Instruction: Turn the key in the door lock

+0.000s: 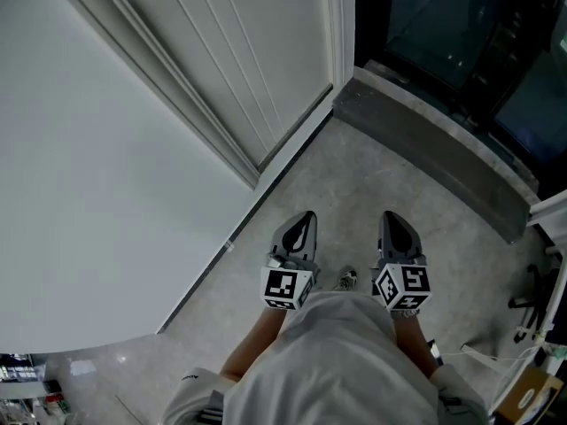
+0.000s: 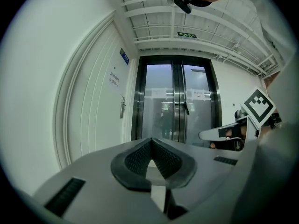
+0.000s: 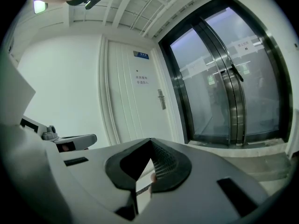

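Left gripper and right gripper: both pairs of jaws closed tip to tip, holding nothing. White door well ahead, with its lever handle above the right tips. Lock and key too small to make out. Glass double doors right of it. Grey floor lies between.

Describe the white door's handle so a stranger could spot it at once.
Find the dark glass double doors; just left of them stands a white panelled door. Near that door's right edge, beside the glass, is a small upright handle. It sits below the blue sign and printed notice, and is silvery, unlike the dark handles on the glass.
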The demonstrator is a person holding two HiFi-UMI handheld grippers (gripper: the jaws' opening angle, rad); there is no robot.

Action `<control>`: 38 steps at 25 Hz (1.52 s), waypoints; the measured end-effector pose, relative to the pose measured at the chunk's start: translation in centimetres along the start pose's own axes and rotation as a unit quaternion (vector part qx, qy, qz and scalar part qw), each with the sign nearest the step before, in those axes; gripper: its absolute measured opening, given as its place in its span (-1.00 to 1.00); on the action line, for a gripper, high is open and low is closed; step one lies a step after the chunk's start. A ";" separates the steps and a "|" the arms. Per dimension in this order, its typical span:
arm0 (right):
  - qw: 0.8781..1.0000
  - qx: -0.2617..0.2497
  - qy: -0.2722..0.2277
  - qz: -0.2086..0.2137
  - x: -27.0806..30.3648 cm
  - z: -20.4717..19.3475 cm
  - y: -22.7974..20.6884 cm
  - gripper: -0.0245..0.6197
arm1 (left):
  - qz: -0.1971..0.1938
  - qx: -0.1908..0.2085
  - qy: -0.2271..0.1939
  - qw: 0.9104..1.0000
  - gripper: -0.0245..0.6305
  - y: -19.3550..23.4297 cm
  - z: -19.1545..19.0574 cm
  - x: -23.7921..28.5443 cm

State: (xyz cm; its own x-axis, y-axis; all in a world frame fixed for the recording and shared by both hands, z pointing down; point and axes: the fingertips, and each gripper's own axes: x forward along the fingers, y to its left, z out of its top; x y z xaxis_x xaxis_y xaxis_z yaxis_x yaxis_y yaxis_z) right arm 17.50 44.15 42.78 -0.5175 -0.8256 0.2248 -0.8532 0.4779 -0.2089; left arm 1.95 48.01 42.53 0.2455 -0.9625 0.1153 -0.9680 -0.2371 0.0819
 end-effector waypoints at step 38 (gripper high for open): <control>0.998 -0.001 0.013 -0.066 17.7 6.0 -17.6 -0.95 | -0.079 -0.002 -0.007 0.997 -0.90 0.4 2.4 29.3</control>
State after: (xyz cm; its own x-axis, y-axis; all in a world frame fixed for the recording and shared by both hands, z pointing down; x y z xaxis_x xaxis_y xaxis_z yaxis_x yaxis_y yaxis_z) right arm 23.76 19.31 44.73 -0.4022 -0.8732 0.2754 -0.9142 0.3665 -0.1731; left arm 8.61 19.39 43.53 0.3934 -0.9152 0.0877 -0.9175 -0.3847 0.1010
